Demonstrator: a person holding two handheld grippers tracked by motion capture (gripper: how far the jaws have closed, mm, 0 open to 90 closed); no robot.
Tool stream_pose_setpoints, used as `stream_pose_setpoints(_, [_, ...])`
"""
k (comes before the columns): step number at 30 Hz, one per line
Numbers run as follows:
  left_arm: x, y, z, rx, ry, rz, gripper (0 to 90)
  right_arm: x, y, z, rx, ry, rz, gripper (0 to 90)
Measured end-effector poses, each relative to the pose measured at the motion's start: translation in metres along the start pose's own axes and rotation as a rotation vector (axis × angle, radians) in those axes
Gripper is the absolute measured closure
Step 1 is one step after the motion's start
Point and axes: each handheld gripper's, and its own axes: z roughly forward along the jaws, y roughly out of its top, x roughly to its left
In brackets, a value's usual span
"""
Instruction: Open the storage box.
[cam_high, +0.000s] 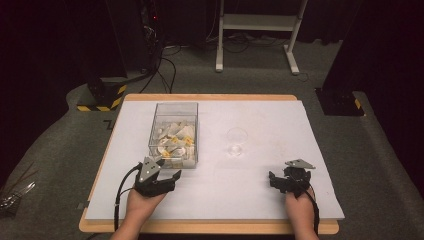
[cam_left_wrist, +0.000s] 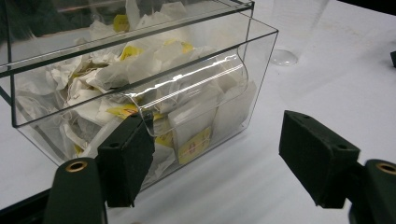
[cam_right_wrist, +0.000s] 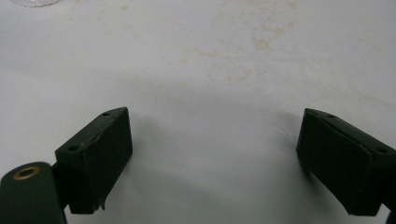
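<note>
On the table (cam_high: 260, 195), covered in white, a clear box (cam_high: 175, 134) stands left of the middle, packed with tea bags (cam_high: 176, 142) in white wrappers with yellow tags. The left hand-held gripper (cam_high: 166, 176) sits just in front of the box's near end, held by the person's left hand (cam_high: 141, 204), which comes in from the bottom edge of the high view. Its jaws are spread wide with nothing between them. In the left gripper view the box (cam_left_wrist: 140, 84) is close ahead and to the left; a curved clear flap at its lower front covers an opening where the tea bags (cam_left_wrist: 187, 126) press against the wall. The left gripper (cam_left_wrist: 217, 156) has one jaw right by the bottom corner of that flap, whether touching it cannot be told, while the other jaw stands well apart over bare table (cam_left_wrist: 233, 182).

A clear cup (cam_high: 236, 141) stands near the middle of the table, to the right of the box and apart from it; its base (cam_left_wrist: 284, 57) shows at the top of the left gripper view beyond the box.

The right hand-held gripper (cam_high: 278, 181) rests low near the table's front right, well apart from box and cup, held by the right hand (cam_high: 301, 209). In the right gripper view its jaws (cam_right_wrist: 215, 161) are spread wide over the stained white surface (cam_right_wrist: 210, 70) and grip nothing
</note>
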Motion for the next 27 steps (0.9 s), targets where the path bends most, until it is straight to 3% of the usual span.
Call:
stream_pose_setpoints(11, [-0.003, -0.004, -0.007, -0.001, -0.009, 0.019, 27.5, 0.000, 0.000, 0.000, 0.000, 0.000, 0.000, 10.5])
stream_pose_setpoints(14, [-0.003, -0.006, -0.008, -0.008, -0.005, 0.015, 28.8, 0.000, 0.000, 0.000, 0.000, 0.002, 0.001, 10.5])
stream_pose_setpoints(18, [-0.004, -0.006, -0.010, 0.005, 0.019, 0.041, 28.4, 0.000, 0.000, 0.000, 0.002, 0.003, 0.003, 10.5])
stream_pose_setpoints(27, [0.003, -0.009, -0.026, 0.009, 0.036, 0.027, 28.8, 0.000, 0.000, 0.000, 0.002, 0.003, 0.002, 10.5])
